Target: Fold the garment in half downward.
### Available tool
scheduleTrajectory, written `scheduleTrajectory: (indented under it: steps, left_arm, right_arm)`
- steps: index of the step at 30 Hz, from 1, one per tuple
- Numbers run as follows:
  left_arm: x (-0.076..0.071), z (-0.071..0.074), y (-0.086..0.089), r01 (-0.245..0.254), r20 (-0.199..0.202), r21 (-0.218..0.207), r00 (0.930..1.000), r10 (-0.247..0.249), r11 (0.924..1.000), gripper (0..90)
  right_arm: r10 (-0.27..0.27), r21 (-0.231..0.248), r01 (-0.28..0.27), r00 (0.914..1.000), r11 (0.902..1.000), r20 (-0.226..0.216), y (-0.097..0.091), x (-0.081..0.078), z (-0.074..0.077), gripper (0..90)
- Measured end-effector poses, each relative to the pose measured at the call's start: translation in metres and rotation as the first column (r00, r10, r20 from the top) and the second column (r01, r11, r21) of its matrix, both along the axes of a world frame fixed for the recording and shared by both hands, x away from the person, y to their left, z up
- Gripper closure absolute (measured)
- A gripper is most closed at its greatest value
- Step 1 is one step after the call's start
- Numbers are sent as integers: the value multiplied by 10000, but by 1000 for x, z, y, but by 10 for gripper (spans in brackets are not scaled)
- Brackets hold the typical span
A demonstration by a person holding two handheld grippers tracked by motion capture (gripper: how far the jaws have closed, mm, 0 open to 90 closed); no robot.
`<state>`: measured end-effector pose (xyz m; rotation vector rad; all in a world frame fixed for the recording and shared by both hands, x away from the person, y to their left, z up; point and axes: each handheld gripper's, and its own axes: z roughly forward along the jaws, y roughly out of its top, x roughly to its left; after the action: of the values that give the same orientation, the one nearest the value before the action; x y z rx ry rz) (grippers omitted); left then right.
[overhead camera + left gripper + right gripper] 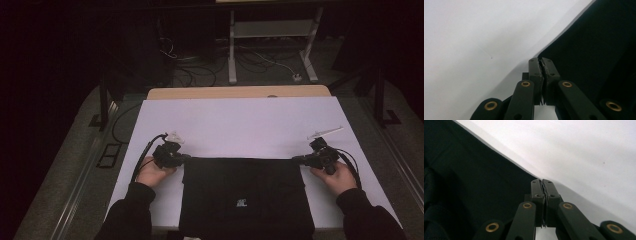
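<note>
A white sheet (240,125) covers most of the table (235,92), whose bare wooden edge shows along the far side. On the near half of the sheet lies a black cloth (245,197), spread flat and roughly square, with a small pale mark near its middle; its near edge reaches the near edge of the table.

The person's two hands come in from below, one at each far corner of the cloth. The left hand (150,174) holds the left gripper (186,158) with its tips at the cloth's far left corner. In the left gripper view, the jaws are clenched together right at the edge of the black cloth (594,50), and a thin sliver of fabric seems to be pinched between the pads, though the dark-on-dark view makes that hard to confirm.

The right hand (340,177) holds the right gripper (296,159) at the cloth's far right corner. In the right gripper view, its jaws are likewise pressed tight at the border of the cloth (474,182) against the white sheet (586,152).
</note>
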<state>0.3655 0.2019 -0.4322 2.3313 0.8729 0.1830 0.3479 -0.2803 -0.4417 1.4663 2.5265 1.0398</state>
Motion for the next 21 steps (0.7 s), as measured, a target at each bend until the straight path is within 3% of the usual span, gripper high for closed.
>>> scheduleTrajectory:
  steps: [13, 21]
  left_arm:
    - [1, 7, 3, -84, 595, 181, 9982, 73, 9998, 861]
    - [8, 15, 8, -154, 551, 127, 9984, 146, 9998, 861]
  right_arm:
    - [-491, -386, 509, 9977, 9980, 461, 6, 5, 7, 873]
    - [-606, -312, 628, 9959, 9975, 677, 8, 14, 18, 873]
